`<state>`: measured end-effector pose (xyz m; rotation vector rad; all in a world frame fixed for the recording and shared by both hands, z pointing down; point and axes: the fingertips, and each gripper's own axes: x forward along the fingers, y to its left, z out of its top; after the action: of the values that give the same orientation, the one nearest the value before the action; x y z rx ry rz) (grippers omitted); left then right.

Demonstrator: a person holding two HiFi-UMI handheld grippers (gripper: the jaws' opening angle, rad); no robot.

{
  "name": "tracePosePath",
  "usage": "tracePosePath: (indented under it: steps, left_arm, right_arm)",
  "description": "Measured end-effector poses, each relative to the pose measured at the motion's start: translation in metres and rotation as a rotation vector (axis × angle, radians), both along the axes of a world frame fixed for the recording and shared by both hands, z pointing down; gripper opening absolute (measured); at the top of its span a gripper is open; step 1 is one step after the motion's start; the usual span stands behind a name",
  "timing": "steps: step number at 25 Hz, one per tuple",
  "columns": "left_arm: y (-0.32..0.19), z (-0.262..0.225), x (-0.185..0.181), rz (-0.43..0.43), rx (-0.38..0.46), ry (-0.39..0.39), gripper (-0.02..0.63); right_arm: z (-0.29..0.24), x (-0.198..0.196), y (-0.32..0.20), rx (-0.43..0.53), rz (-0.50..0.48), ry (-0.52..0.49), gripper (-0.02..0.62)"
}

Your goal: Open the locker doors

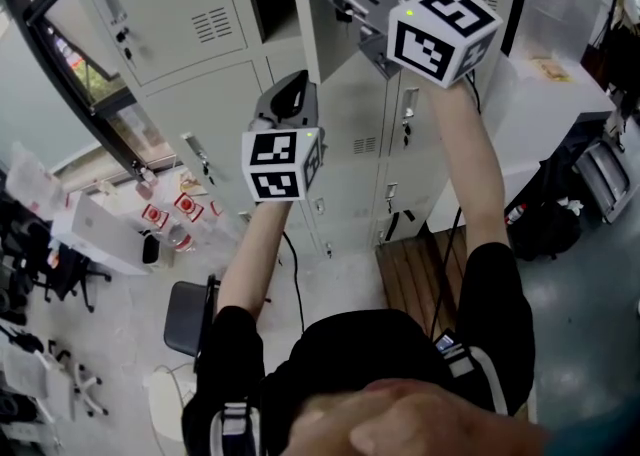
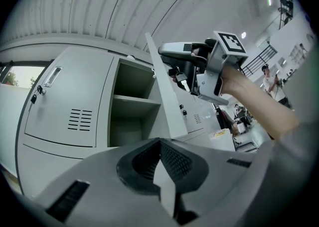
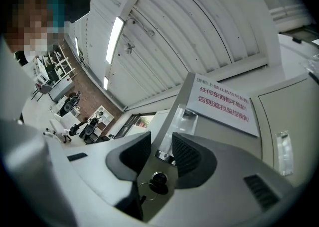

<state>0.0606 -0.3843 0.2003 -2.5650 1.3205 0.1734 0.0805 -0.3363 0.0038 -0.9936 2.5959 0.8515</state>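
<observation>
Right tool (image 3: 160, 146) nipped down on the free edge of the upper locker door (image 2: 167, 101), with the key lock (image 3: 159, 177) at 6 o'clock between its pads. Thin sheet steel: judged light, stiff and slick, and the edge by the lock gives best leverage. Door stands swung out, open compartment (image 2: 132, 106) at its 9 o'clock. Left tool (image 2: 160, 144) closed, holding nothing.

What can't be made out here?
Open compartment's far side: left gripper view, behind the locker door.
Right gripper's jaws: head view, behind its marker cube.
Key ring by the lock: right gripper view, partly behind the gripper's body.
Distant people: left gripper view, too small.
</observation>
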Motion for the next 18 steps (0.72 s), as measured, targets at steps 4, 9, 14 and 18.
tracePosePath:
  steps: [4, 9, 14, 18]
  left_arm:
    - [0.014, 0.001, 0.018, 0.035, 0.005, -0.008, 0.011]
    - [0.030, 0.001, 0.042, 0.089, 0.014, -0.017, 0.011]
    - [0.039, 0.002, 0.065, 0.148, 0.013, -0.031, 0.011]
    - [0.050, 0.002, 0.087, 0.197, 0.012, -0.033, 0.011]
  right_arm:
    - [0.001, 0.010, 0.016, 0.051, 0.028, 0.010, 0.133]
    - [0.003, 0.027, 0.032, 0.084, 0.083, 0.020, 0.133]
    - [0.007, 0.048, 0.043, 0.069, 0.103, -0.013, 0.132]
    - [0.011, 0.069, 0.053, 0.073, 0.147, -0.029, 0.132]
